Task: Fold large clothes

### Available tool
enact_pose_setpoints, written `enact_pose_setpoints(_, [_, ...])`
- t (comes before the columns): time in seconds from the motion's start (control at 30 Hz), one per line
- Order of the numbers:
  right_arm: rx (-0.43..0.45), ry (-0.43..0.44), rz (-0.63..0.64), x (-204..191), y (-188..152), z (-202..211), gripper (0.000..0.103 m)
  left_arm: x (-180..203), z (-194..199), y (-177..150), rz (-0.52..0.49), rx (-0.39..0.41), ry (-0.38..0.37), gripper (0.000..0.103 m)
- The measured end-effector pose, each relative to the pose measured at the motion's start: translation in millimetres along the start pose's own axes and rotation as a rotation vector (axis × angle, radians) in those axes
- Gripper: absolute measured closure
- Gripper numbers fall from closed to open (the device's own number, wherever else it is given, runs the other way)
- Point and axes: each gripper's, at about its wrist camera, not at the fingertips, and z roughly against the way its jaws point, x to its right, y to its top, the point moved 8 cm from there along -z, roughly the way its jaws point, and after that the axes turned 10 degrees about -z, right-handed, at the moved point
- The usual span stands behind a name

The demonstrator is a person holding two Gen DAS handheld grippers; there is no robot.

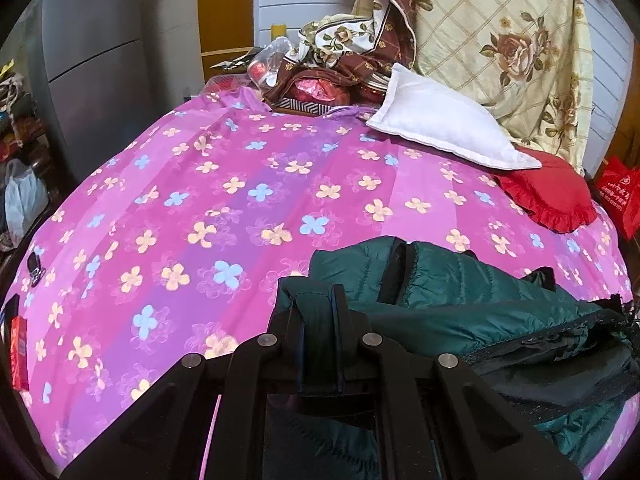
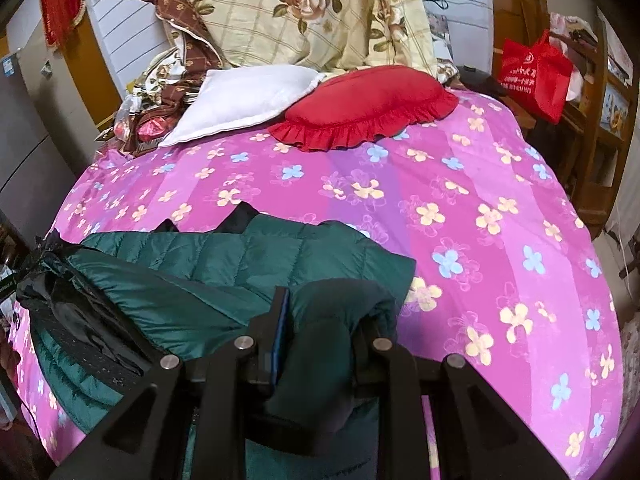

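Note:
A dark green quilted down jacket [image 1: 460, 292] lies bunched at the near edge of a bed with a pink flowered cover [image 1: 200, 200]. My left gripper [image 1: 316, 304] is shut on a fold of the jacket at its left end. In the right wrist view the jacket [image 2: 192, 268] spreads to the left, its black lining showing. My right gripper [image 2: 320, 312] is shut on a thick fold of the jacket at its right end, which bulges between the fingers. The pink cover [image 2: 480, 220] shows beyond.
A white pillow [image 1: 444, 124] and a red frilled cushion [image 1: 548, 196] lie at the bed's far side, also in the right wrist view [image 2: 244, 96] [image 2: 364, 108]. A rose-patterned quilt [image 1: 500, 40] leans behind. A red bag [image 2: 536, 72] hangs at right. A grey cabinet [image 1: 92, 72] stands left.

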Motion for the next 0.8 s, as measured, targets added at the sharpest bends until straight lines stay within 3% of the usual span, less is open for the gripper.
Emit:
enact_pose_setpoints(0.43, [-0.048, -0.024, -0.033, 8.2, -4.0, -54.4, 0.080, 11.5, -41.5, -7.8, -0.032, -0.024, 0.058, 0.103])
enact_pose_setpoints(0.8, [-0.036, -0.027, -0.057, 4.8, -1.6, -70.0, 0.075, 14.6, -60.2, -12.8, -0.023, -0.026, 0.091, 0.103])
